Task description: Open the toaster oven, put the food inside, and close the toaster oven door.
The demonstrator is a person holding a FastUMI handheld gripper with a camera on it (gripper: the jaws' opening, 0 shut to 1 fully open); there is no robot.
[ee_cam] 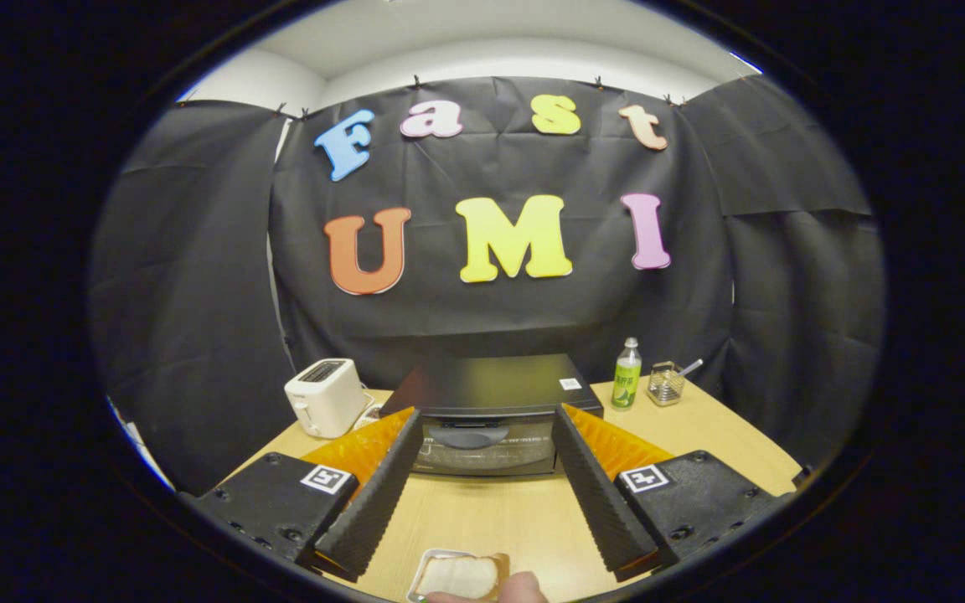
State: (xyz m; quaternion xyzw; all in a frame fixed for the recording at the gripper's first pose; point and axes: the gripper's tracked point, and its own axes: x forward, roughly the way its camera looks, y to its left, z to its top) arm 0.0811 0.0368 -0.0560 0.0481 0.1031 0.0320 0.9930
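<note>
Gripper spread wide, facing a shut toaster oven — nothing held yet.

The gripper point(487, 481) has its fingers well apart with only bare table point(482, 519) between them. Dead ahead at twelve o'clock, framed by the fingertips, sits the toaster oven point(489, 419) with its glass door closed; the curved handle point(470, 435) along the door's top edge looks rigid and is the likely place to hook and pull down — the door is probably hinged low and may resist a little. At six o'clock, close under the gripper, a slice of bread point(459, 576) lies on a small tray point(420, 576), with a fingertip point(520, 586) touching its edge. The bread is probably light, soft and easily crushed, so taking the stiff tray rim seems safer. A white toaster point(326, 398) stands at ten o'clock, a bottle point(626, 374) at two.
</note>
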